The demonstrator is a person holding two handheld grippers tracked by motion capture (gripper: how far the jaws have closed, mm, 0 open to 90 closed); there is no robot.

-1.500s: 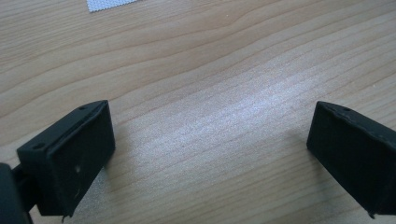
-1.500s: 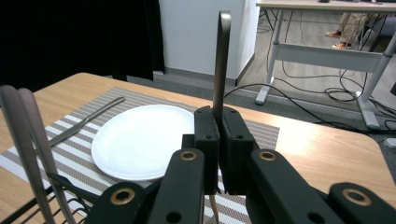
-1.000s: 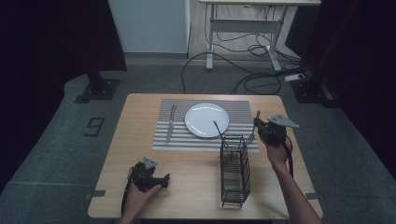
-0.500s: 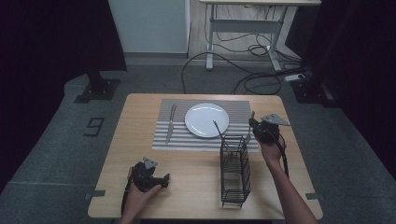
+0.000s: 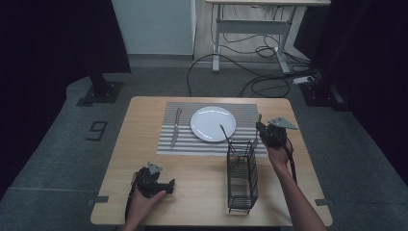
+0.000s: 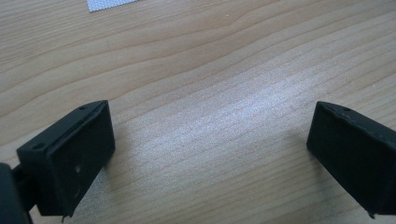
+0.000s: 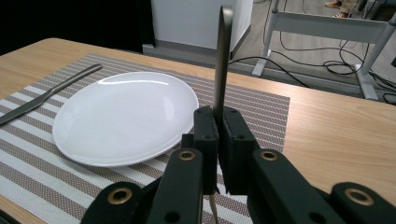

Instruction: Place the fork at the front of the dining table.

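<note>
My right gripper (image 7: 218,126) is shut on the thin metal handle of a utensil (image 7: 223,56) that stands upright; its working end is hidden below the jaws. In the high view that gripper (image 5: 266,131) hovers right of the white plate (image 5: 213,123), just beyond the far end of a black wire basket (image 5: 242,175). Another utensil (image 5: 224,133) leans out of the basket's far end. My left gripper (image 5: 155,186) rests near the table's front left, open, with only bare wood between its fingers (image 6: 70,158).
A striped placemat (image 5: 250,113) lies under the plate, with a knife (image 5: 175,127) on its left side. The wooden table (image 5: 144,120) stands on grey floor. Cables and a desk frame (image 5: 250,29) lie beyond the far edge.
My right gripper has shifted slightly left, toward the plate and basket, with the utensil still in it. The left gripper has not moved.
</note>
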